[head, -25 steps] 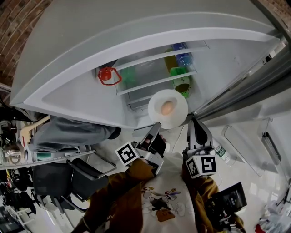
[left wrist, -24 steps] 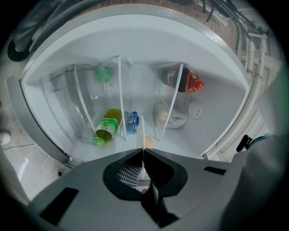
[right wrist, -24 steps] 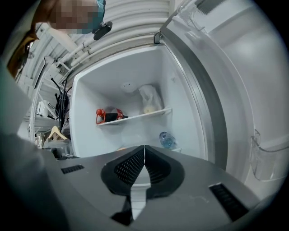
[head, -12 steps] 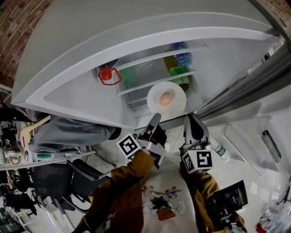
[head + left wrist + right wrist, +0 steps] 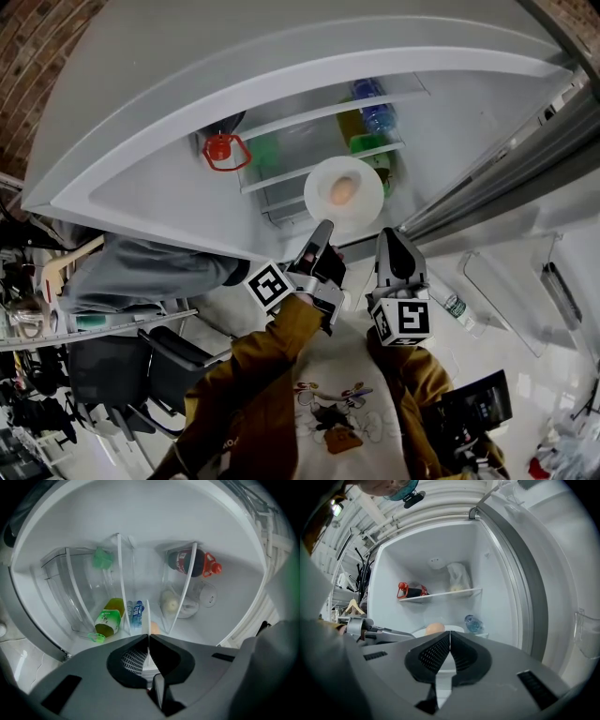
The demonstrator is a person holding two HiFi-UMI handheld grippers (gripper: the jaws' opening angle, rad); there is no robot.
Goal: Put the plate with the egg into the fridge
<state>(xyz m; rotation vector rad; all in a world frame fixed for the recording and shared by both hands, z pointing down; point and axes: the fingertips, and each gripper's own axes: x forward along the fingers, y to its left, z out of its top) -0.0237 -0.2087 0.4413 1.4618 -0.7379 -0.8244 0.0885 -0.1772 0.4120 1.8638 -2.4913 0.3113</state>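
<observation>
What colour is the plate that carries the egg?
The plate is white; best in the head view.

Left gripper (image 5: 324, 228) tight on plate (image 5: 367, 200); right gripper (image 5: 390, 236) closed

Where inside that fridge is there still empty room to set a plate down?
Best spot for the plate: the middle shelf looks bare left of the water bottle. The top shelf leaves only a narrow gap between cola bottle and white bag. It is crowded on the right, where the water bottle and, below, a green bottle lie.
</observation>
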